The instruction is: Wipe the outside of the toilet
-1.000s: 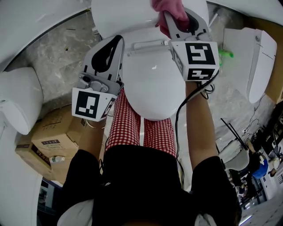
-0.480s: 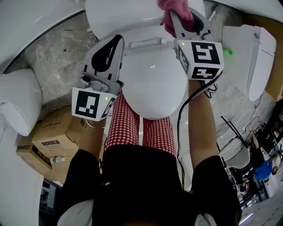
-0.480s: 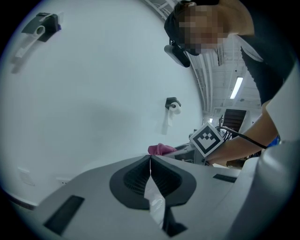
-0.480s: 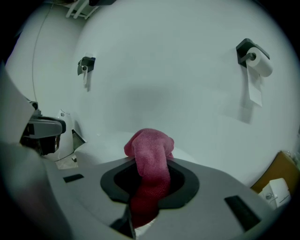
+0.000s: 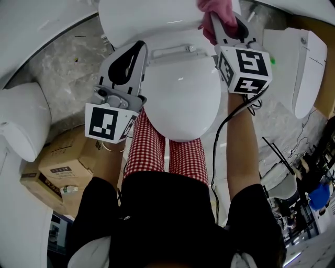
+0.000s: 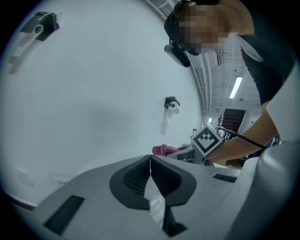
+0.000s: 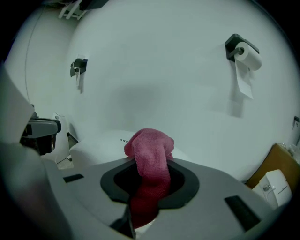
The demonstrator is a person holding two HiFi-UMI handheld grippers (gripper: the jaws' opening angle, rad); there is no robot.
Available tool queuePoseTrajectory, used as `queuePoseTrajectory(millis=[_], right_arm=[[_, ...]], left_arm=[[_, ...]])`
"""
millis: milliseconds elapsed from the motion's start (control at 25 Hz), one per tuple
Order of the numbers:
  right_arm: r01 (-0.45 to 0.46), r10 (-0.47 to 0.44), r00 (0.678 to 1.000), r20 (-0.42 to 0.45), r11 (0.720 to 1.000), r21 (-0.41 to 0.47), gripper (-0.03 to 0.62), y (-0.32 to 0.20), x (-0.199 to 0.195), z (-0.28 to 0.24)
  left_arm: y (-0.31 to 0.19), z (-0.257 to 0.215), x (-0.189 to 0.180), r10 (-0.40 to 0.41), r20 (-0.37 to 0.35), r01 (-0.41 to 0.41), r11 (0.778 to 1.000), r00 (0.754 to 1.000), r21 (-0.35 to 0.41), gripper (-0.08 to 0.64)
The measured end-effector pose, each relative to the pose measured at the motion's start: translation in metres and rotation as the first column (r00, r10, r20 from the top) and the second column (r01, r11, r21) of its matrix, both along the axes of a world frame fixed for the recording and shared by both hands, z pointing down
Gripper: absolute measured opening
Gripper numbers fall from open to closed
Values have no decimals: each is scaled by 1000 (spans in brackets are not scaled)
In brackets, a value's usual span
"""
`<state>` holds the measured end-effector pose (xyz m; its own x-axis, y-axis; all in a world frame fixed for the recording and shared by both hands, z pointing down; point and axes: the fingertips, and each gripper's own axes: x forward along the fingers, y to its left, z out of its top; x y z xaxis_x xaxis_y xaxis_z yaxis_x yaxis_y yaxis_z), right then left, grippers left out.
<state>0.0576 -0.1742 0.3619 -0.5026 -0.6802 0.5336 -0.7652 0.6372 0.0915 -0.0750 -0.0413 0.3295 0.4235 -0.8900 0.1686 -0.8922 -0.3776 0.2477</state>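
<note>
My right tool (image 5: 226, 32) is clenched on the pink cloth (image 5: 214, 10) at the far right of the toilet (image 5: 180, 99). My left tool (image 5: 128, 60), clenched on nothing, sits at the toilet's left side.

Left tool (image 5: 137, 49): jaws together, nothing between. Right tool (image 5: 222, 26): clamped on pink cloth (image 7: 149, 159), arm extended forward.

Your right gripper (image 5: 214, 20) has the pink cloth (image 5: 209, 6) clamped at its tip, up at the right end of the toilet tank (image 5: 152, 15). Your left gripper (image 5: 137, 49) sits against the left edge of the closed toilet lid (image 5: 180, 99), near the hinge. Cardboard box (image 5: 62, 159) is on the floor to your left.
</note>
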Motion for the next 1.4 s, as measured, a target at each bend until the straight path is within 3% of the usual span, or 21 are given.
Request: queuePoseTrajectory(millis=[1400], right_arm=[[-125, 125, 992, -28, 992, -15, 100, -18, 67, 21]], left_arm=[[-7, 6, 15, 9, -4, -9, 1000, 1000, -8, 11]])
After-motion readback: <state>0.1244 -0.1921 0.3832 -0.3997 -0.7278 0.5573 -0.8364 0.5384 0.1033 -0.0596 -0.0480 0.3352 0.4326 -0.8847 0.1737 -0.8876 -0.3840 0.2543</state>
